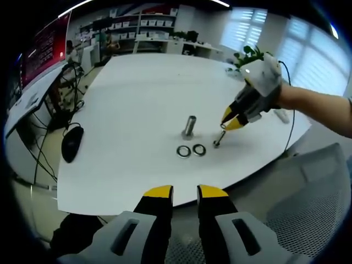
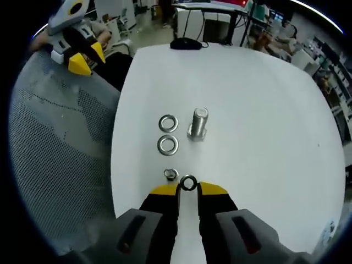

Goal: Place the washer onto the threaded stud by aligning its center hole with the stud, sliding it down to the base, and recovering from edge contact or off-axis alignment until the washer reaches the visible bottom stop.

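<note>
I see the washer [image 2: 188, 183] pinched on edge between the yellow tips of my right gripper [image 2: 188, 188], its centre hole facing the camera. In the left gripper view the same washer [image 1: 223, 126] sits at the tips of the right gripper [image 1: 233, 122], raised just above the table. The threaded stud [image 2: 197, 125] stands upright on its hex base, ahead of the held washer and apart from it; it carries no washer. Two loose washers lie flat beside the stud's base: one [image 2: 168, 123] next to it, the other [image 2: 168, 144] nearer my right gripper. A small bolt [image 2: 171, 175] lies just beside the held washer; in the left gripper view it [image 1: 218, 139] lies directly below the right gripper's tips. All parts rest on the white table [image 2: 258, 110]. My left gripper [image 1: 185, 192] hovers at the table's near edge, its jaws parted and holding nothing. A black mouse [image 1: 72, 143] lies near the table's edge.
</note>
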`<state>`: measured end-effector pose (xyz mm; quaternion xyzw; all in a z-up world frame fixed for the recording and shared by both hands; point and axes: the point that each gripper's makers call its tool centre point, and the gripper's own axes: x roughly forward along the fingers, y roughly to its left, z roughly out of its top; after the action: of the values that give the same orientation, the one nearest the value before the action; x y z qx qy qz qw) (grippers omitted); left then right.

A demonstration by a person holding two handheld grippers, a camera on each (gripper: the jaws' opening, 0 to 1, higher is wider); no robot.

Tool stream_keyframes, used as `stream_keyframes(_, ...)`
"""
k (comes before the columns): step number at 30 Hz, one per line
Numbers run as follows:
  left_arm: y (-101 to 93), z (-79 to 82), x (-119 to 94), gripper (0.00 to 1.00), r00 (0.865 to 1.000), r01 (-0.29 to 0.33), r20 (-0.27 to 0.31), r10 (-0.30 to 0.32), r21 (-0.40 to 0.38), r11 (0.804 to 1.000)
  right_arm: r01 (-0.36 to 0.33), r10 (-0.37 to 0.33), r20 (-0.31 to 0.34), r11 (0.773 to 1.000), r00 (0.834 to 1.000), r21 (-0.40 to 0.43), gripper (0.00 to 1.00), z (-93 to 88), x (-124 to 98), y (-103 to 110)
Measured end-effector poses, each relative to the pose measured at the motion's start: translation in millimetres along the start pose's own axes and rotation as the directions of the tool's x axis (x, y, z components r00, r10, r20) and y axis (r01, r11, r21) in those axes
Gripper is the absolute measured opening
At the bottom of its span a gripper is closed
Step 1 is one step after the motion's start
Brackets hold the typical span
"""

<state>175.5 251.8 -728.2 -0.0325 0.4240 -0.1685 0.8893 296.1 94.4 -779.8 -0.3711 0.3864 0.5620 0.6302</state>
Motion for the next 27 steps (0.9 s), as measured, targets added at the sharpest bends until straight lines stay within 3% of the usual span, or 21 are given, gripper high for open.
stream_keyframes(10,-0.2,-0.4,0,0.15,1.0,0.0,-0.002,0.0,0.004,1.0,-0.037,0.037,0.029,0.999,0.999,-0.027,0.15,18.1,-9,19)
stream_keyframes(14,-0.8,-0.2,0,0.15,1.0,0.002,0.0,-0.002,0.003,1.0,-0.041,0.04,-0.011,0.998,0.999,-0.044,0.15,13.6,-2,20)
stream_keyframes(27,-1.3,1.6,0,0.15,1.0,0.004,0.009,-0.004,-0.001,1.0,-0.059,0.057,-0.056,0.997,0.997,-0.052,0.15,5.7,16,22)
